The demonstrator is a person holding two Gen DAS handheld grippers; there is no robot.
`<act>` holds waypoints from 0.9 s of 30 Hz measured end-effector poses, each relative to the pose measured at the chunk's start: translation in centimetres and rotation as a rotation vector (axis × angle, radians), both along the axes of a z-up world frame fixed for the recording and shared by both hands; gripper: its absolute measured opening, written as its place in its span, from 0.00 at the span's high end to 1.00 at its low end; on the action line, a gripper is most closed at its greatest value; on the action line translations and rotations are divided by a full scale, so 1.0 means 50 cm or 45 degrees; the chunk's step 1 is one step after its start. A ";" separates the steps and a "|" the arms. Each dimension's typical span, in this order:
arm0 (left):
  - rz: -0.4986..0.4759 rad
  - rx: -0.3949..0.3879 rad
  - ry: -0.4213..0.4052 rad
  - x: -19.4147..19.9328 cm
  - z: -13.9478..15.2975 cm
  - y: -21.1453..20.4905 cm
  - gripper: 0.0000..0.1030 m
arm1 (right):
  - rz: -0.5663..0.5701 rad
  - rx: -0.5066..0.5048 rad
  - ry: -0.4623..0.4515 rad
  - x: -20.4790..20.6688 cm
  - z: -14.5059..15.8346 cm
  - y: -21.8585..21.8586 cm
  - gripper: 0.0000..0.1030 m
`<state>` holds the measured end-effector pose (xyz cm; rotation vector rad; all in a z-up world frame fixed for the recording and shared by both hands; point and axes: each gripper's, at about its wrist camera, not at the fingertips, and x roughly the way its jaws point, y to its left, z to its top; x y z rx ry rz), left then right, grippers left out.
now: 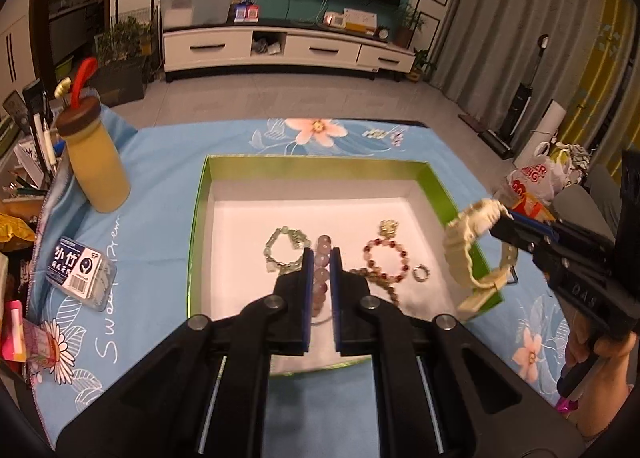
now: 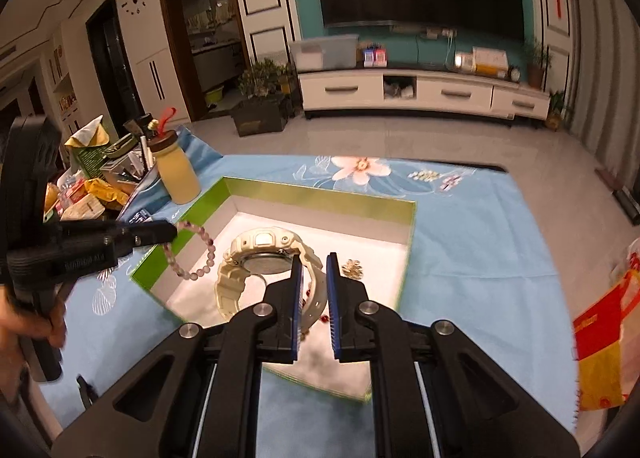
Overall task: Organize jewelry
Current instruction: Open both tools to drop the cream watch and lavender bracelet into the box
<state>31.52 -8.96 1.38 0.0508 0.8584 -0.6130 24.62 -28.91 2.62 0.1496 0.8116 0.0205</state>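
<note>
A green-rimmed box [image 1: 202, 218] with a white floor lies on the blue flowered cloth. In it lie a green bead bracelet [image 1: 282, 248], a red bead bracelet [image 1: 386, 262], a small ring [image 1: 421, 273] and a gold charm [image 1: 388, 227]. My left gripper [image 1: 321, 258] is shut on a pink-purple bead bracelet [image 1: 322, 258], which hangs over the box's left rim in the right wrist view [image 2: 196, 254]. My right gripper [image 2: 313, 264] is shut on the strap of a cream watch [image 2: 264, 258], held over the box's right rim [image 1: 468, 242].
A yellow bottle [image 1: 96, 166] with a brown lid and red strap stands on the cloth left of the box. A small labelled plastic case [image 1: 82, 272] lies near it. Clutter fills the left edge. A printed bag [image 1: 538, 178] sits at the right.
</note>
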 end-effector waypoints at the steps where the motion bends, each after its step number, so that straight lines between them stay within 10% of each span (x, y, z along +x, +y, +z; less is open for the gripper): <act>1: 0.003 0.006 0.008 0.009 -0.009 0.000 0.93 | -0.001 0.002 0.019 0.015 -0.007 0.000 0.89; 21: 0.027 0.176 0.066 0.074 -0.090 -0.008 0.92 | -0.031 -0.166 0.374 0.236 -0.144 0.050 0.84; 27: 0.071 0.162 -0.009 0.059 -0.058 0.004 0.49 | -0.070 -0.152 0.307 0.221 -0.113 0.034 0.83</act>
